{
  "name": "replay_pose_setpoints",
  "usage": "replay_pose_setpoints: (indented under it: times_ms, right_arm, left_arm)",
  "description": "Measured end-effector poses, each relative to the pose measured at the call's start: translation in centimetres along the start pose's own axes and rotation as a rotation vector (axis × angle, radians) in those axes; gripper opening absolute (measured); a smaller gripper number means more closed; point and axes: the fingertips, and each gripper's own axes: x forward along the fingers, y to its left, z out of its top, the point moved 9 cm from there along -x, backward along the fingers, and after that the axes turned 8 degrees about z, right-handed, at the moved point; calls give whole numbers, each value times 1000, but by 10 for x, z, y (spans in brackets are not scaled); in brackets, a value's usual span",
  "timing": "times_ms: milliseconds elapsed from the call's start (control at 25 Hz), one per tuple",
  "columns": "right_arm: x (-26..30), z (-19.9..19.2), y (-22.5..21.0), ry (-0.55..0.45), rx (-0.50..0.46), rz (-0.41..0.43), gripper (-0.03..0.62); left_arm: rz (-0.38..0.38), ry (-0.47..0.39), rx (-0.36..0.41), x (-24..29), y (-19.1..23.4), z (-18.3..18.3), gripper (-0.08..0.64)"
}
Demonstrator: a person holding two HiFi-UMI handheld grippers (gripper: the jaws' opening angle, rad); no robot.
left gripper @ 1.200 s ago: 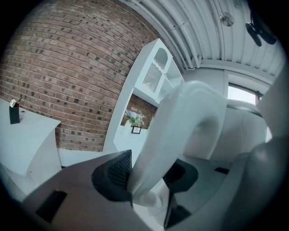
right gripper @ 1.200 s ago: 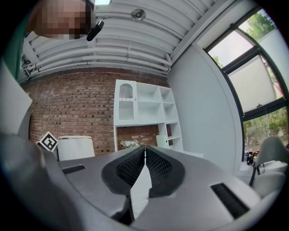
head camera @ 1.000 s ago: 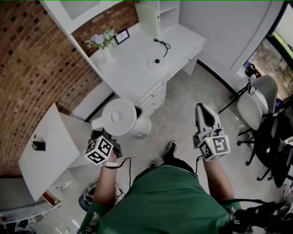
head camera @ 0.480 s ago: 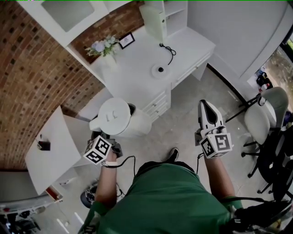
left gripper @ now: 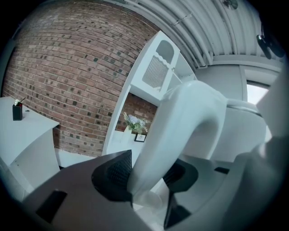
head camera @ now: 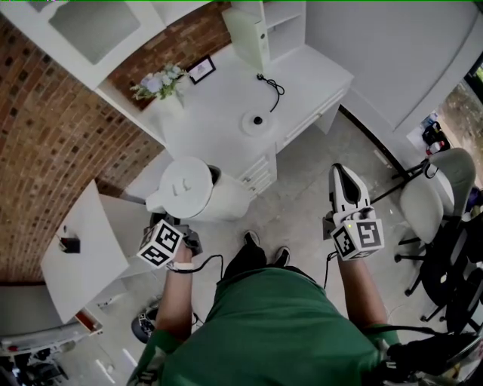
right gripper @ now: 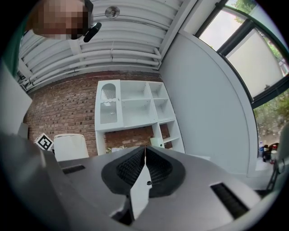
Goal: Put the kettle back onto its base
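The left gripper [left gripper: 149,178] is clamped on the arched handle [left gripper: 180,122] of the white kettle [head camera: 198,192]. Its 2 dark ribbed pads [left gripper: 113,173] press the handle from either side, so the jaws stand fairly wide around it. The kettle hangs in the air in this grip, lid [head camera: 185,183] up, off the near left corner of the white desk [head camera: 219,139] and next to its drawers [head camera: 255,167]. It is well apart from the round base [head camera: 256,122], which sits on the desktop farther off and to the right, with a dark cord [head camera: 272,83] trailing from it toward the white shelf unit [head camera: 283,22]. The right gripper [right gripper: 145,162] is held out level over the floor at the right, its 2 jaws pressed together with nothing between them. On the desk's far left stand a vase of flowers [head camera: 161,81] and a small picture frame [head camera: 201,69], against the brick wall [head camera: 53,136]. To the near left of the kettle is a white side table [head camera: 90,256] carrying 1 small dark object [head camera: 68,244]. A white chair [head camera: 423,207] stands at the right. The person's green shirt [head camera: 279,332] fills the near edge.
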Motion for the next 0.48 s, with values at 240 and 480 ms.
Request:
replay_pose_setpoints:
  times_ms: [240, 480]
  right_arm:
    - [14, -5, -22, 15, -1, -51, 26]
    - [45, 1, -43, 3, -14, -119, 26]
  left_arm:
    - [-14, 4, 38, 46, -16, 11, 187]
    - [-73, 1, 56, 109, -35, 23, 187]
